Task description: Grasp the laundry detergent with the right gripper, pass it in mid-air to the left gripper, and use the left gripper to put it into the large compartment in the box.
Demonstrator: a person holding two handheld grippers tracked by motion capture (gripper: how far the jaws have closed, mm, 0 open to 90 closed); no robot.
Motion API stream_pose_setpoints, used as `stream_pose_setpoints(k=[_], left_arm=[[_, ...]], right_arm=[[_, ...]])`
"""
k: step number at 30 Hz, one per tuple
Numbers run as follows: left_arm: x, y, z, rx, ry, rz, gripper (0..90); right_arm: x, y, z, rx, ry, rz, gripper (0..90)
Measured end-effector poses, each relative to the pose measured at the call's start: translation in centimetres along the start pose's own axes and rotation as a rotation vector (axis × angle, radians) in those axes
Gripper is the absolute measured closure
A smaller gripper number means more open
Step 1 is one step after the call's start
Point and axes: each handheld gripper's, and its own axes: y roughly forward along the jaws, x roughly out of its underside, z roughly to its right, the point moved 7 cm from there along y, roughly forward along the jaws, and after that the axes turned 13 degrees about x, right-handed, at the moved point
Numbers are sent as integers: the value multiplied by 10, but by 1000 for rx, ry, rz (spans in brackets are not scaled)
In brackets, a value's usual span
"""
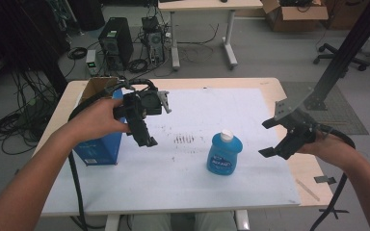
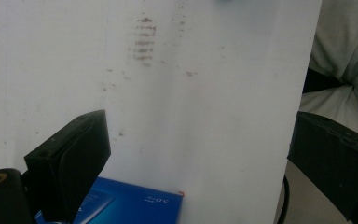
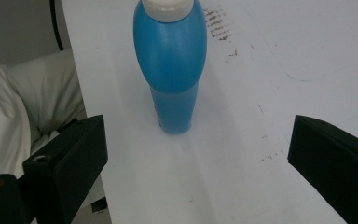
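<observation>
The right gripper [image 1: 269, 137], at the frame's right, is gaping toward the upright bottle [image 1: 224, 154], seemingly lining up a grasp. The left gripper [image 1: 144, 129], at upper left, is hanging released beside the box [image 1: 98, 150].

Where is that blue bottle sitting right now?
In the high view, the blue bottle stands upright on the white mat, right of centre, between the blue box and the open right gripper, nearer the gripper.

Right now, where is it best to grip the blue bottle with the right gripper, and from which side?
Probably the middle of the blue bottle, approached level from the person's right. It stands upright on the white mat, apart from other things, and already lies between the open jaws of the right gripper. Its white cap looks too small for a sure hold.
</observation>
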Motion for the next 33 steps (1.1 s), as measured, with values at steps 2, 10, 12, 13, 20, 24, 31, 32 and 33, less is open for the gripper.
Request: stream_pose_setpoints(k=[2,10,12,13,20,24,31,32,33], left_arm=[[0,0,0,1,1,-2,58],[0,1,-1,2,1,-1,59],[0,1,-1,1,1,-1,59],[0,1,-1,2,1,-1,58],[0,1,-1,3,-3,-6,58],[0,2,-1,5,-3,-4,59],[-3,5,-1,10,0,-11,58],[-3,5,-1,11,1,-12,58],[-3,5,-1,11,1,-12,58]], right_arm=[[2,3,-1,-2,4,13,45],[12,13,-3,-15,30,77,44],[14,16,-4,-18,37,101,44],[15,17,-5,-20,43,111,44],[22,28,-7,-30,67,147,43],[25,33,-8,-36,89,182,43],[30,46,-11,-43,116,229,44],[30,47,-11,-42,118,236,43],[30,48,-11,-44,123,247,43]])
